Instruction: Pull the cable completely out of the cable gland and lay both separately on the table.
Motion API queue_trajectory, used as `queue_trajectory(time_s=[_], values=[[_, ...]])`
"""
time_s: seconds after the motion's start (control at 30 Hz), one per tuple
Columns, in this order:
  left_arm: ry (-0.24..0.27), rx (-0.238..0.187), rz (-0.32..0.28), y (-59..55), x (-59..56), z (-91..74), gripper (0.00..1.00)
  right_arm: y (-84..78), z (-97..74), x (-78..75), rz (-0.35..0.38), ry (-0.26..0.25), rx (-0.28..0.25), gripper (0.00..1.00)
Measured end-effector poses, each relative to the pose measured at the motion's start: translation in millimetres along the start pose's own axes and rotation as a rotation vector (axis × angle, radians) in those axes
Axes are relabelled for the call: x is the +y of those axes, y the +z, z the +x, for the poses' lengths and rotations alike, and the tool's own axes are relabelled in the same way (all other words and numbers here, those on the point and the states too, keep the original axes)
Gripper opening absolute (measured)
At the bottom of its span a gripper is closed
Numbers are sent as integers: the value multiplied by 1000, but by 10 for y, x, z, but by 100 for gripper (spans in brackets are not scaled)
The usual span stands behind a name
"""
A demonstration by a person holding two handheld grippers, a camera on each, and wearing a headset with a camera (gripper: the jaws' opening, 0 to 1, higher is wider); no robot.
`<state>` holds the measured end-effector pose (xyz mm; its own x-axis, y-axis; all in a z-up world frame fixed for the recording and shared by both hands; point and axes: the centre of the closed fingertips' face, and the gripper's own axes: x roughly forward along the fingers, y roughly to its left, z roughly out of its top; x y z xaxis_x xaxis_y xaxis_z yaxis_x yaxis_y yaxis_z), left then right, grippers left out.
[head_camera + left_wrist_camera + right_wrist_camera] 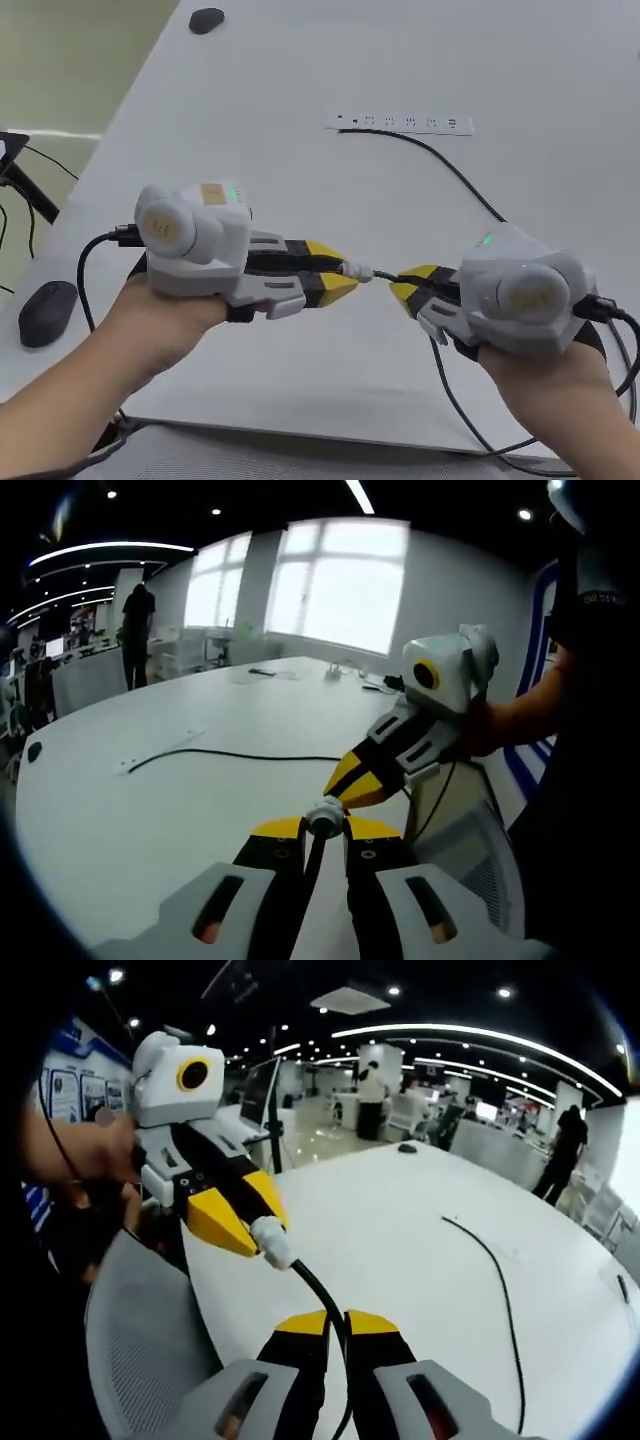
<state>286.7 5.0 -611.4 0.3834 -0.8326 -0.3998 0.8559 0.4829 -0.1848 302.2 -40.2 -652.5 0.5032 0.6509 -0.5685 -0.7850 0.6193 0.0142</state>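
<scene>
— Above the white table (300,160), the left gripper (346,274) pinches the white cable gland (325,818); the right gripper (402,282) clamps the black cable (318,1292) just beside it.
— A skewed pull could jam the cable, or the gland might slip out and drop.

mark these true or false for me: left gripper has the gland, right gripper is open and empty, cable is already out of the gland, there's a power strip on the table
1. The left gripper is shut on the white cable gland. True.
2. The right gripper is open and empty. False: it is shut on the black cable.
3. The cable is already out of the cable gland. False: in the right gripper view it runs straight into the gland, and both are held above the table.
4. A white power strip lies on the table beyond the grippers. True.
</scene>
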Motion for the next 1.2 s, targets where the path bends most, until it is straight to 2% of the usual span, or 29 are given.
queue_trajectory(time_s=[0.07,0.17,0.2,0.33,0.5,0.57,0.63,0.7,0.8,0.9,1.2], values=[[1,-1,1,-3,-2,11,15,-78,-11,-48,79,-4,6,0],[0,-4,-1,5,-13,26,15,-170,-20,-131,137,-11,7,0],[0,-4,1,4,-15,32,15,-212,-21,-156,180,-13,9,0],[0,-5,0,7,-14,37,15,-328,-16,-226,278,-14,13,0],[0,-8,6,18,-8,37,15,-501,2,-318,462,-17,20,0],[1,-8,12,18,-4,37,15,-525,-4,-314,498,-15,22,0],[-1,-8,11,17,-9,38,15,-614,17,-357,528,-18,33,0],[-2,-5,14,12,-11,41,15,-642,13,-335,550,-19,44,0],[0,-3,12,3,-10,46,15,-682,18,-318,622,-15,49,0],[-2,-3,7,-1,-14,52,15,-671,19,-319,625,-15,47,0],[1,-4,0,24,-9,46,15,-643,-7,-283,573,-2,51,1]])
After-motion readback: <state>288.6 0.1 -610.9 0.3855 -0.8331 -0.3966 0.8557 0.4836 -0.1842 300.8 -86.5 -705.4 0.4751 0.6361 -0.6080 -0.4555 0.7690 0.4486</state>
